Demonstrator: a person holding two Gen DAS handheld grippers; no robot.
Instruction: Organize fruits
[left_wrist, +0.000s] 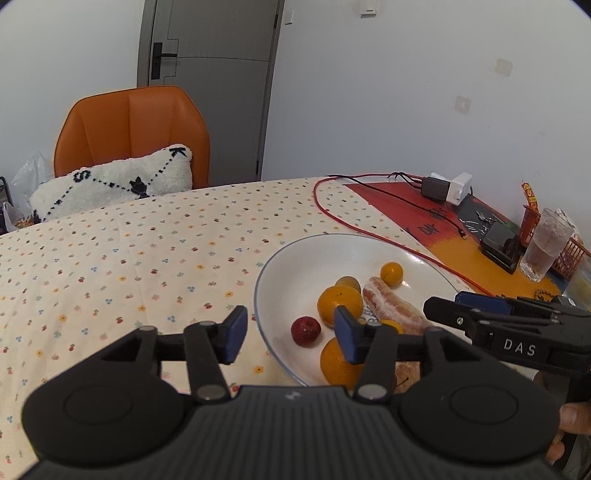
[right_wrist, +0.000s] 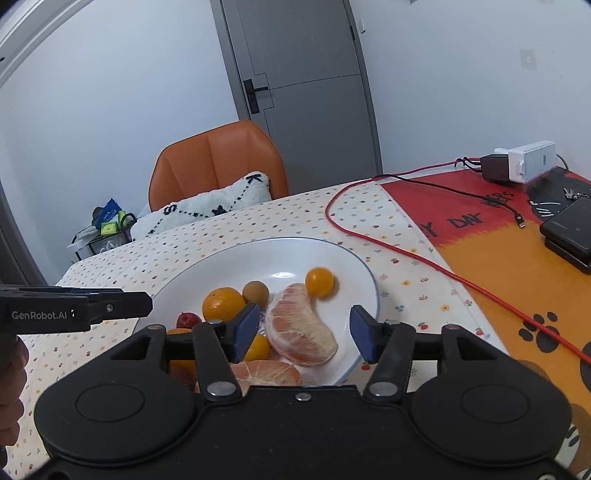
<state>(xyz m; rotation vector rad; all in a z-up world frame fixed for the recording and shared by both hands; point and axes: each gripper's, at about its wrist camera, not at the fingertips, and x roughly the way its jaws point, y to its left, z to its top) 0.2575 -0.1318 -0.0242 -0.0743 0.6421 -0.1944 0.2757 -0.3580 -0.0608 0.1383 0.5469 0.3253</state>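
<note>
Plate (right_wrist: 362, 273): white, blue-rimmed, on the flowered cloth toward the tabletop's right side, holding all the fruit.
Fruit: pomelo wedge (right_wrist: 301, 328) at the middle; small yellow fruit (right_wrist: 320, 281) touching its far end; orange (right_wrist: 222, 303) and brown longan (right_wrist: 256, 292) side by side to the left; red fruit (left_wrist: 306, 331) near the plate's left rim.
Left tool (left_wrist: 291, 334): fingers spread, holding nothing, astride the plate's left rim.
Right tool (right_wrist: 303, 334): fingers spread, empty, above the pomelo wedge.
Cable (right_wrist: 406, 251): red, curving past the plate's right side.
</note>
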